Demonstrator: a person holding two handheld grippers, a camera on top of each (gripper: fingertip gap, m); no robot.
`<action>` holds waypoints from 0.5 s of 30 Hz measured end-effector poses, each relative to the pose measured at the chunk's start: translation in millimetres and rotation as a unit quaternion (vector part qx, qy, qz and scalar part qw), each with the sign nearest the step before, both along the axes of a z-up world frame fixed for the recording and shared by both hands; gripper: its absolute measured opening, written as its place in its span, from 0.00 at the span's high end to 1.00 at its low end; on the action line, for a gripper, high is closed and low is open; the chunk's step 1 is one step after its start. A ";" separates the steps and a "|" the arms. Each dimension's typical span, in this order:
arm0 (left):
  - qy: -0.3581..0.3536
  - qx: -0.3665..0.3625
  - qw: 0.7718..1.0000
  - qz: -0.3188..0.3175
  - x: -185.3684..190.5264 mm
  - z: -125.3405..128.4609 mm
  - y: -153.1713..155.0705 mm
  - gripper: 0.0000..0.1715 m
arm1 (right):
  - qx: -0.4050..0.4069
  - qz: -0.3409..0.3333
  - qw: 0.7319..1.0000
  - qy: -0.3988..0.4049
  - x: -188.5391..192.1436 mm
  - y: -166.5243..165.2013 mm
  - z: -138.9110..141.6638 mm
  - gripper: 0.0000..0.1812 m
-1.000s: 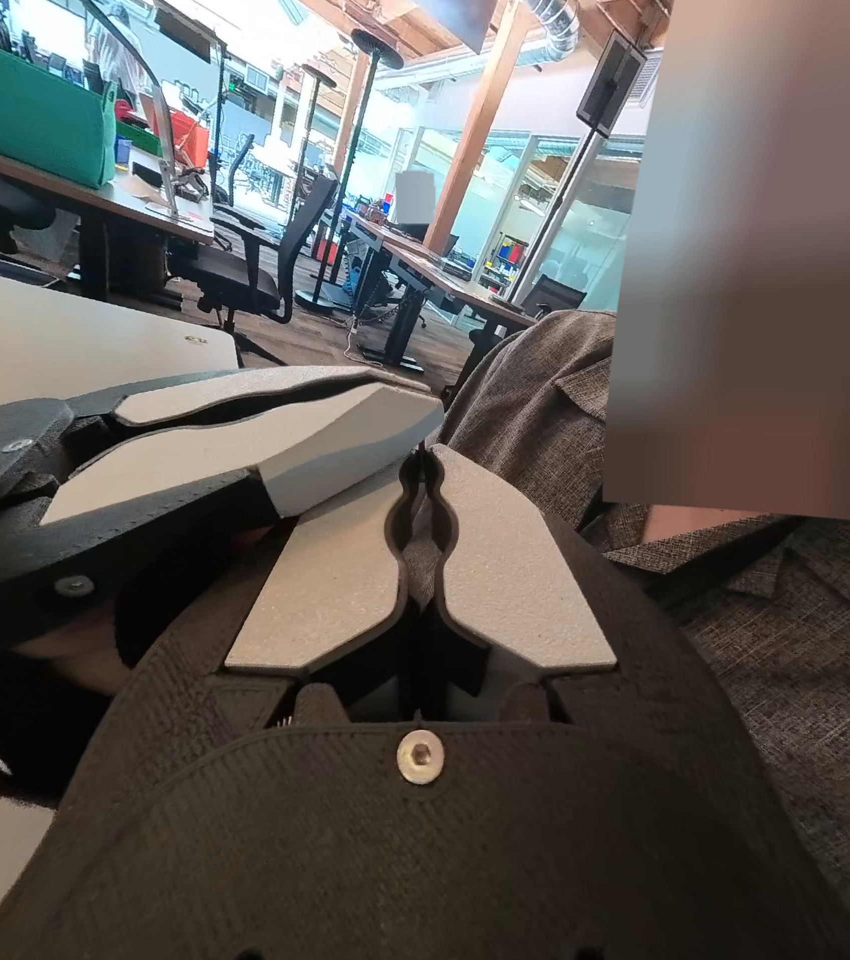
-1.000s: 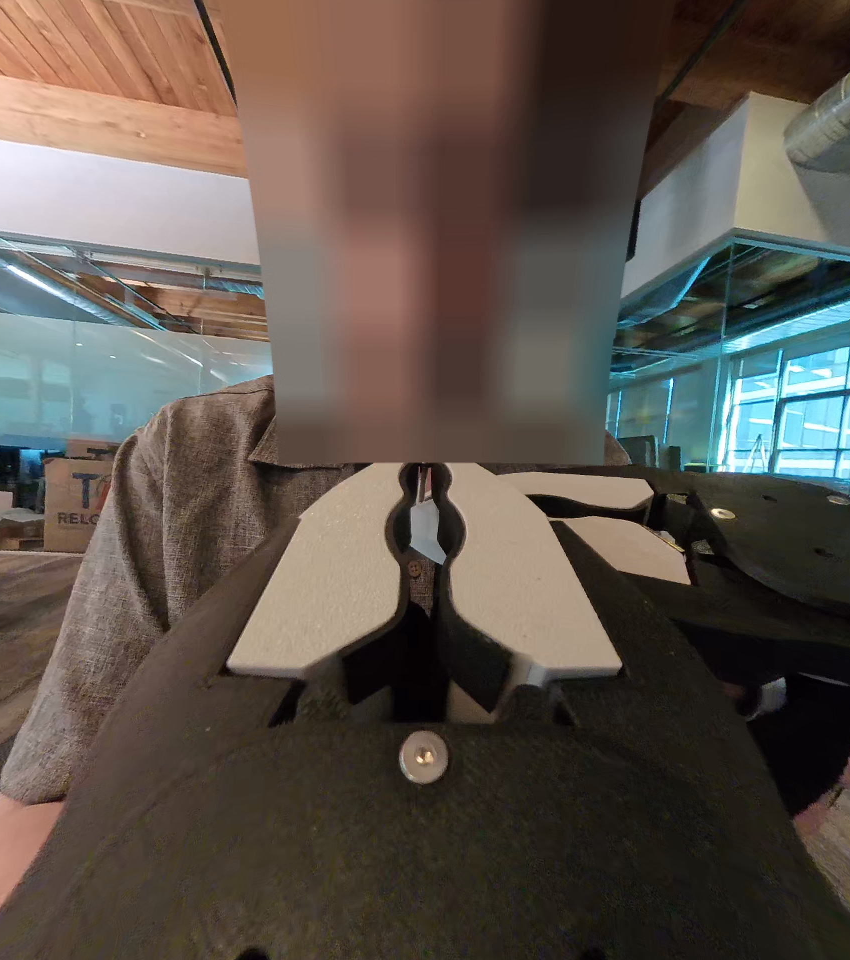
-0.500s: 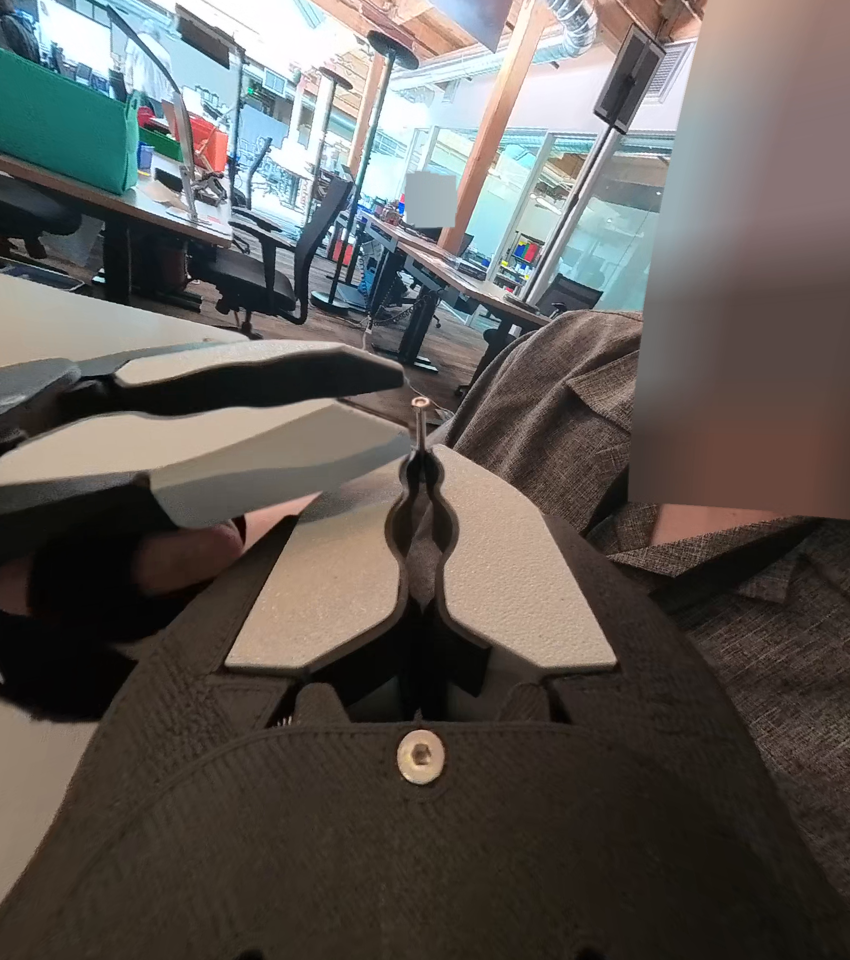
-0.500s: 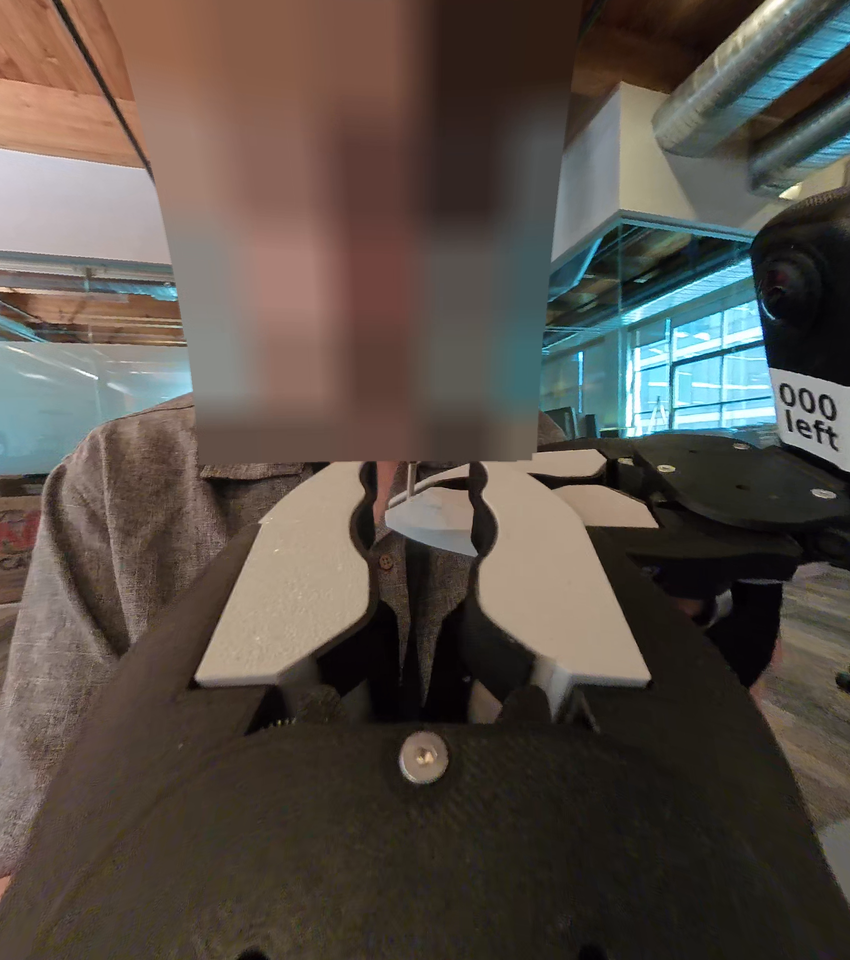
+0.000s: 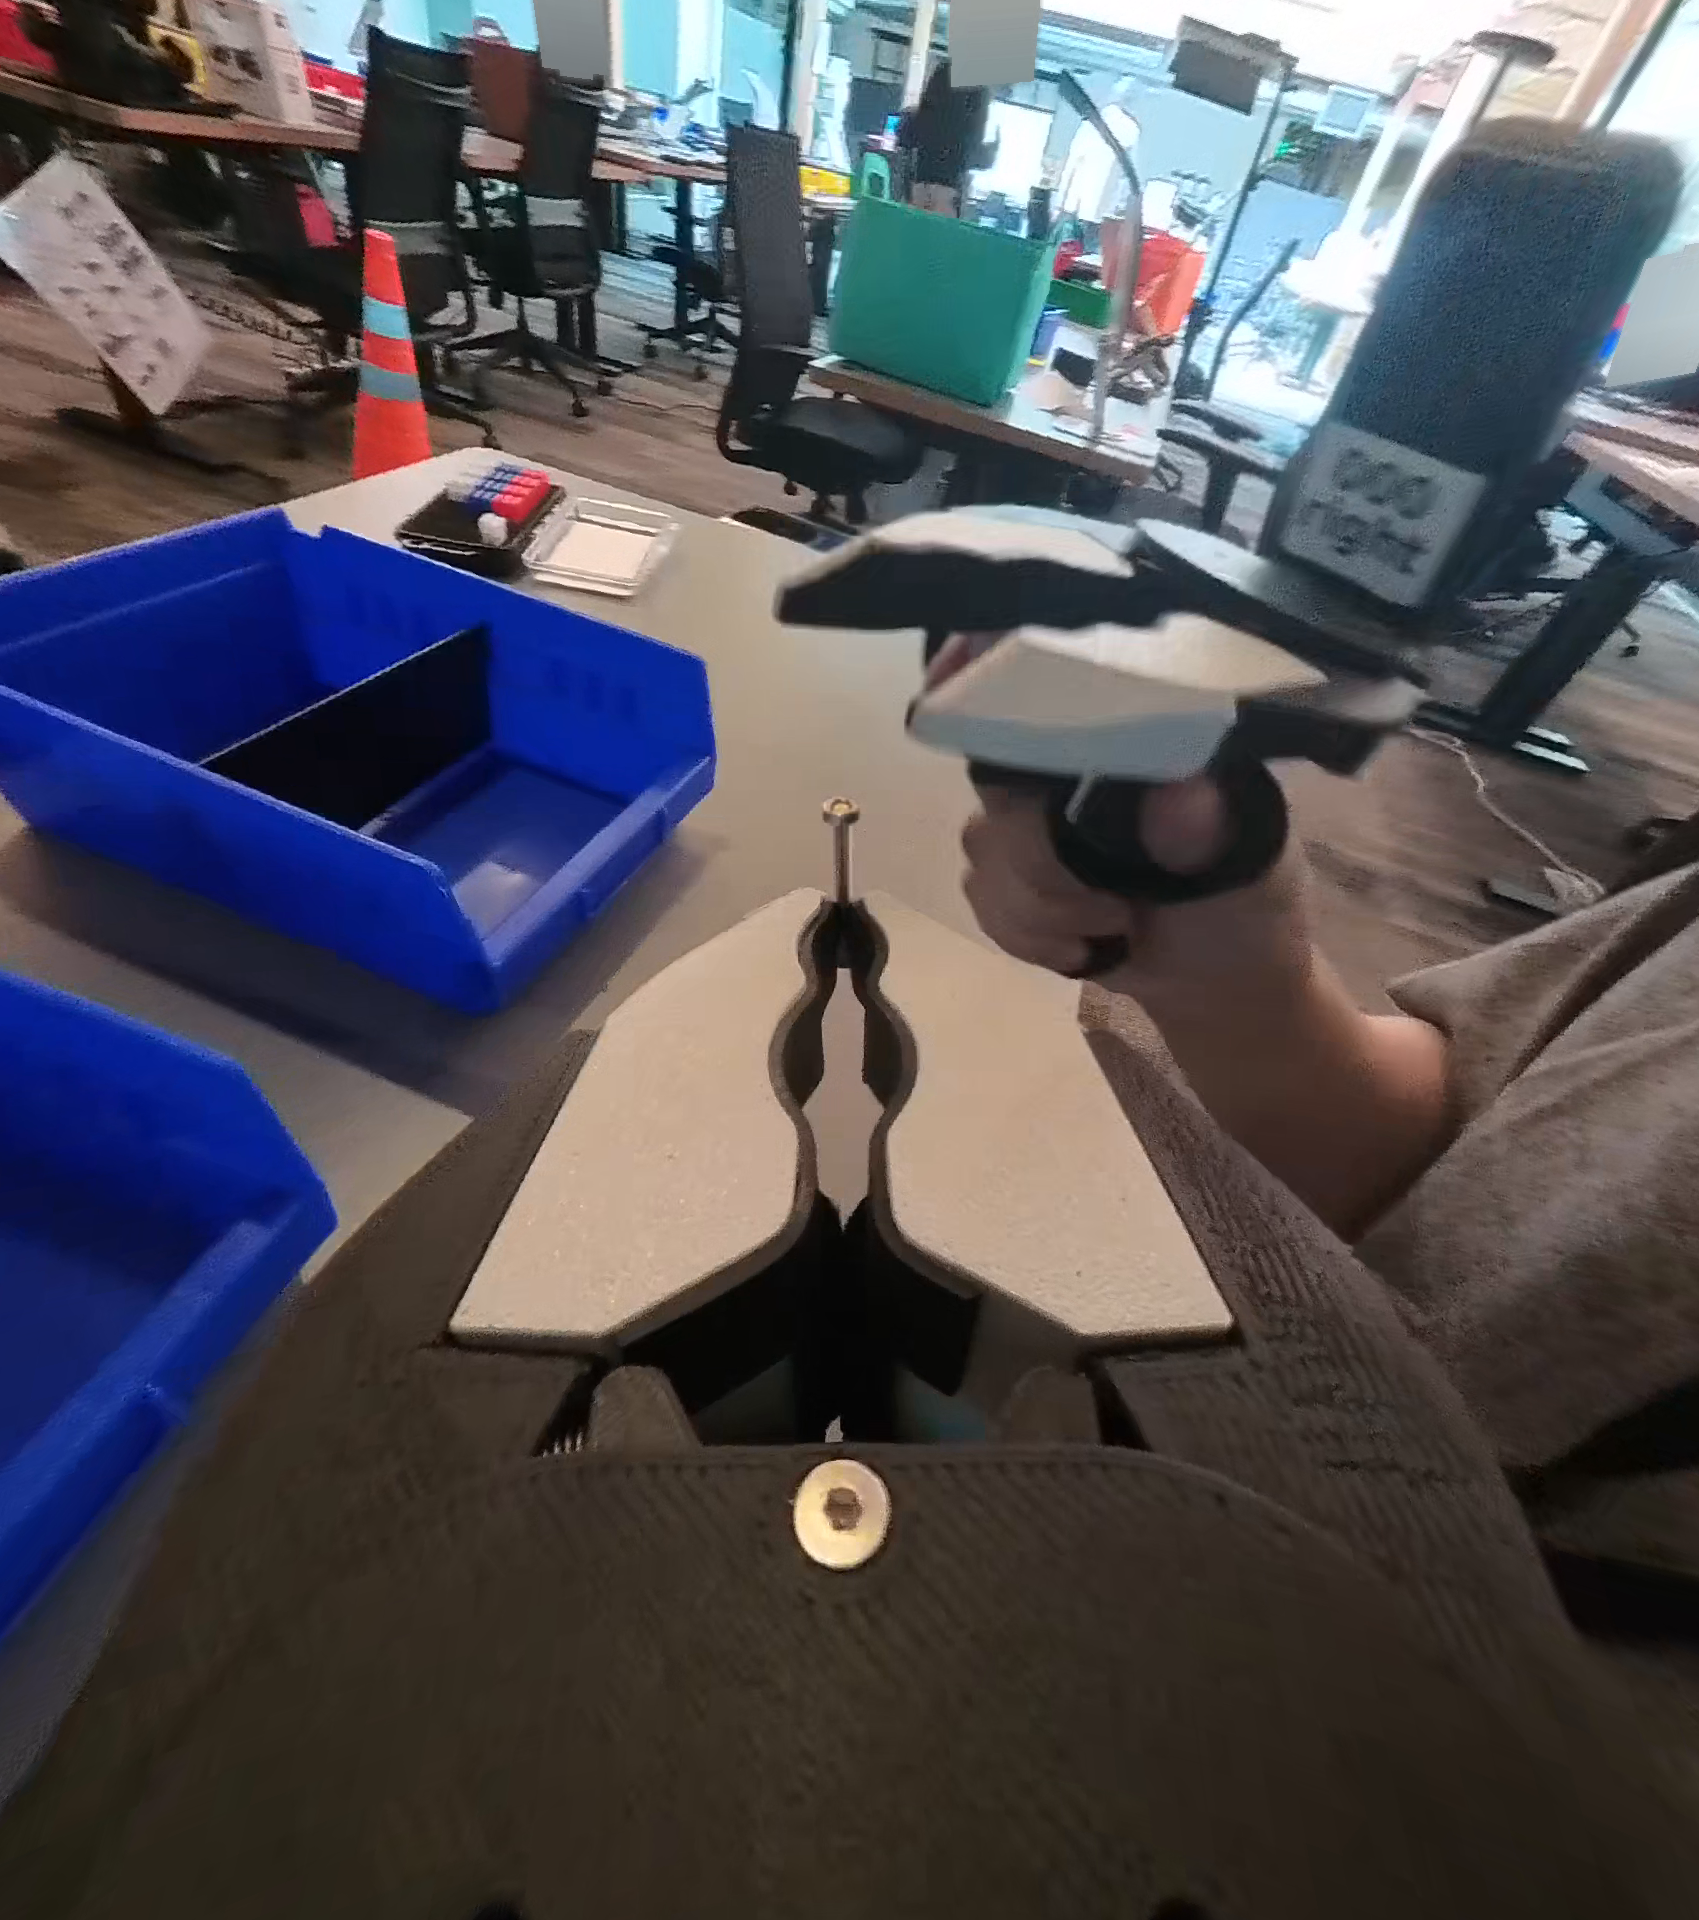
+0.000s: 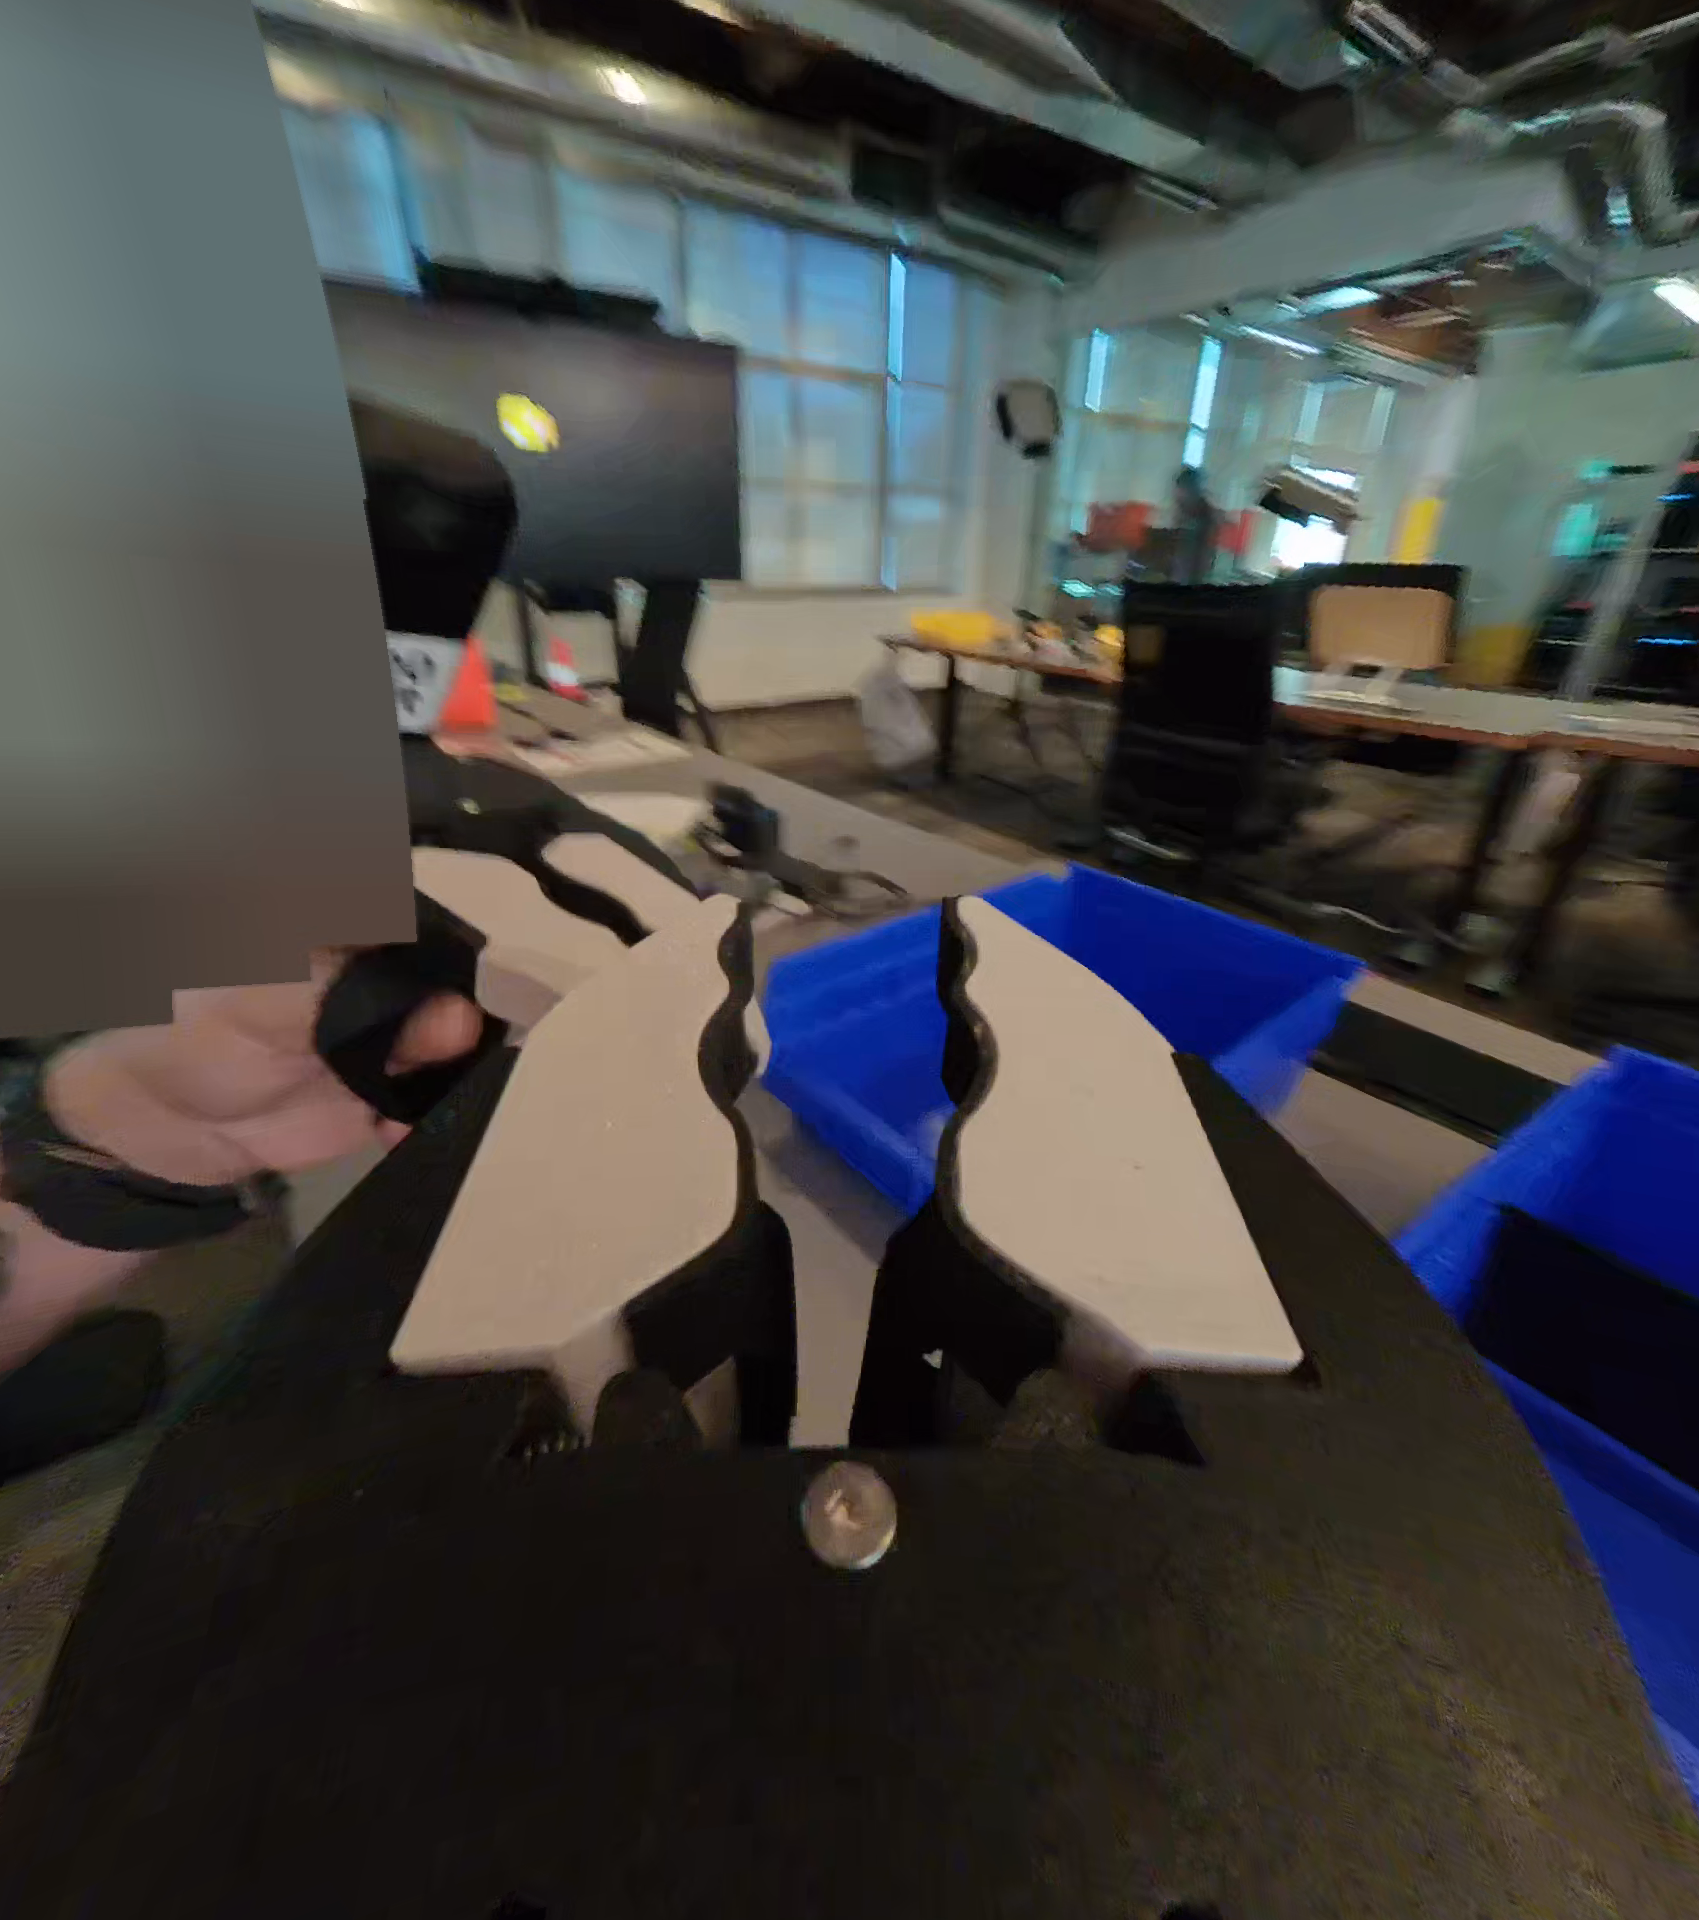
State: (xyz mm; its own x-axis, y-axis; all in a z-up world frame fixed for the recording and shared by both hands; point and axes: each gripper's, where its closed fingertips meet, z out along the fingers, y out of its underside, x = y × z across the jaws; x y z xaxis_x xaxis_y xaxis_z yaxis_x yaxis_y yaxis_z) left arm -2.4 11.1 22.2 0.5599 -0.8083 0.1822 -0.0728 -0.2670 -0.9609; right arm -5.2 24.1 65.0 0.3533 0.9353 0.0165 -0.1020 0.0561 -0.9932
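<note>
My left gripper (image 5: 840, 912) is shut on a small metal screw (image 5: 839, 847). The screw stands out past the fingertips with its head forward, above the grey table (image 5: 803, 665). My right gripper (image 6: 845, 920) is open and empty. In the left wrist view it (image 5: 855, 660) hangs, held by a hand, up and to the right of the screw and apart from it. The left gripper's fingers (image 6: 492, 894) show at the left of the right wrist view. A blue bin with a black divider (image 5: 305, 862) lies ahead on the left.
A second blue bin (image 5: 45, 1143) sits close on the left. Both bins show in the right wrist view (image 6: 1188, 966) (image 6: 1655, 1143). A black tray of red and blue blocks (image 5: 492, 514) and a clear tray (image 5: 606, 551) lie at the table's far edge. An orange cone (image 5: 388, 353) and office chairs stand beyond. The gap from one gripper's tips to the other's is roughly 4 cm.
The right gripper opened, let go at the left gripper's tip and drew away. The left gripper keeps the screw. Both views swung from the person toward the table and bins.
</note>
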 end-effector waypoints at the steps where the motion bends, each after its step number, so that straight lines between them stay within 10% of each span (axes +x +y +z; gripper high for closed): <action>1: 0.001 0.002 1.000 0.005 0.3 -0.2 0.9 0.99 | 0.013 -0.028 0.999 -0.022 -2.0 -0.7 -4.1 0.81; 15: 0.018 0.021 0.999 0.029 -1.5 1.4 2.0 0.99 | 0.063 -0.076 0.993 -0.068 -22.8 -12.8 -8.9 0.92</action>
